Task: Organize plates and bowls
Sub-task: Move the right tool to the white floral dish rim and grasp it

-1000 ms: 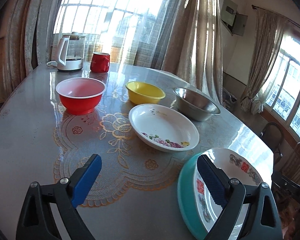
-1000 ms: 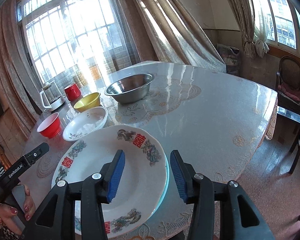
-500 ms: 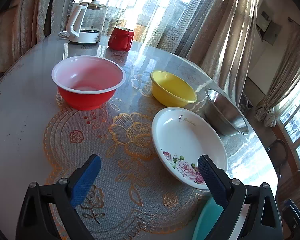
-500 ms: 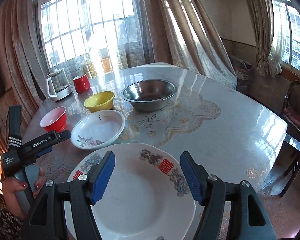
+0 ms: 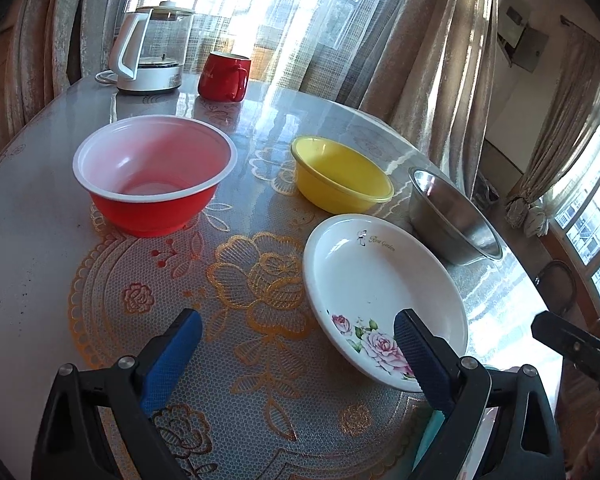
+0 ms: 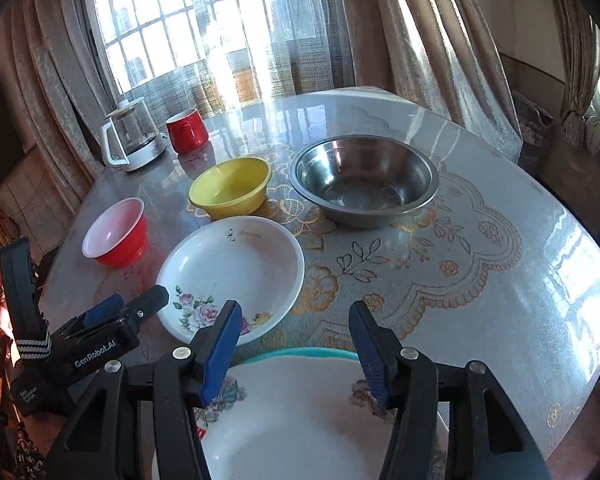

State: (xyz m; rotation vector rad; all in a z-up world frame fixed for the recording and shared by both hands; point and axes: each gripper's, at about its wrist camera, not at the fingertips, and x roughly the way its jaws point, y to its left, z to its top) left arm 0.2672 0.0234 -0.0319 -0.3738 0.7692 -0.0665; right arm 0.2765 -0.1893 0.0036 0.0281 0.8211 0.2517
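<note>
Both claws have swung away from the big patterned plate (image 6: 300,412) toward the dishes farther out on the desk (image 6: 500,280). That plate, stacked on a teal one (image 6: 300,354), now lies directly under the right claw (image 6: 296,344), whose jaws have just been narrowing yet stand apart with nothing between them. Wide open and empty too, the left claw (image 5: 296,354) hangs over the lace mat with the rose plate (image 5: 380,292) just past its right finger. Ahead of it sit the red bowl (image 5: 152,176) to the left and the yellow bowl (image 5: 340,176) and steel bowl (image 5: 452,220) to the right. I judge the plate stack is 2 high and the rose plate comes next: 1 claw must straddle its near rim, pinch firmly, and lift without sliding it.
</note>
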